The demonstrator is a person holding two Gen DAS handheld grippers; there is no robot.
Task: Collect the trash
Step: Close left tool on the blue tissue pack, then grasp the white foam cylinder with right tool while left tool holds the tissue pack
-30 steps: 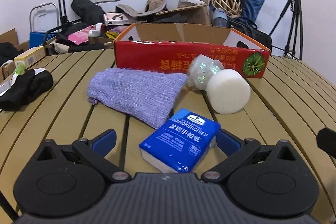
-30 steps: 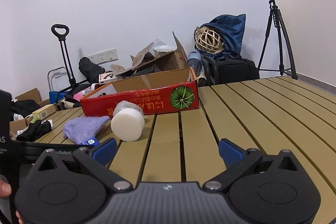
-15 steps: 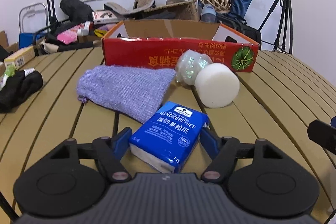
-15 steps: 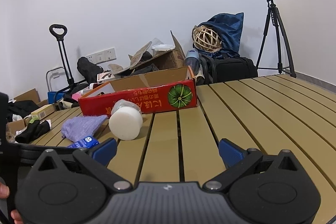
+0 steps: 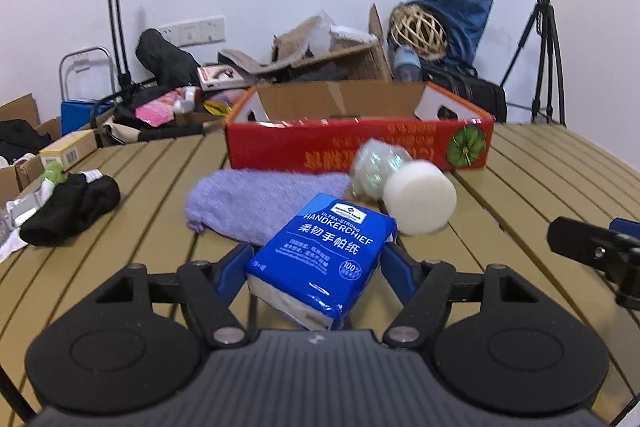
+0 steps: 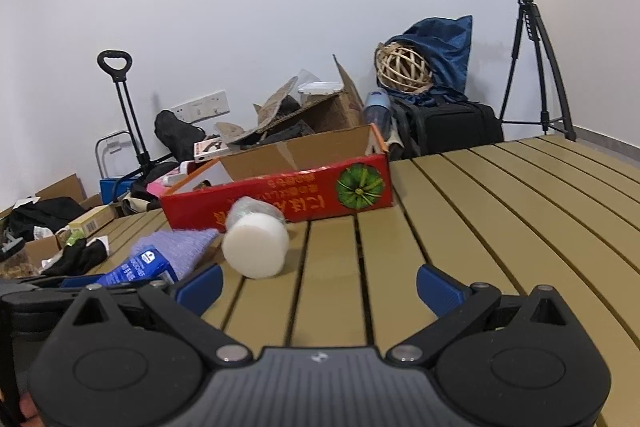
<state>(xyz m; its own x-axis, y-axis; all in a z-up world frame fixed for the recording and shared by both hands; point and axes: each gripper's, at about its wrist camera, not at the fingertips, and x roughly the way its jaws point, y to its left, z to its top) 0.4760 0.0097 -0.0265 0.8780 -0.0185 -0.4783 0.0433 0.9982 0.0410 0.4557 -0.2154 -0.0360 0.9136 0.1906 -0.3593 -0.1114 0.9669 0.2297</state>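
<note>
Before the red box [image 5: 360,147], left fingers [image 5: 234,269] clamp the tissue pack [image 5: 324,255]; right fingers [image 6: 200,287] spread, holding nothing.

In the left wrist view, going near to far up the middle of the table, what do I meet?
left gripper shut on the blue tissue pack → purple cloth pouch → red cardboard box at the table's far edge.

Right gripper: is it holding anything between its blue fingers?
No, the right gripper is open, with only bare slatted tan table between its fingers.
</note>
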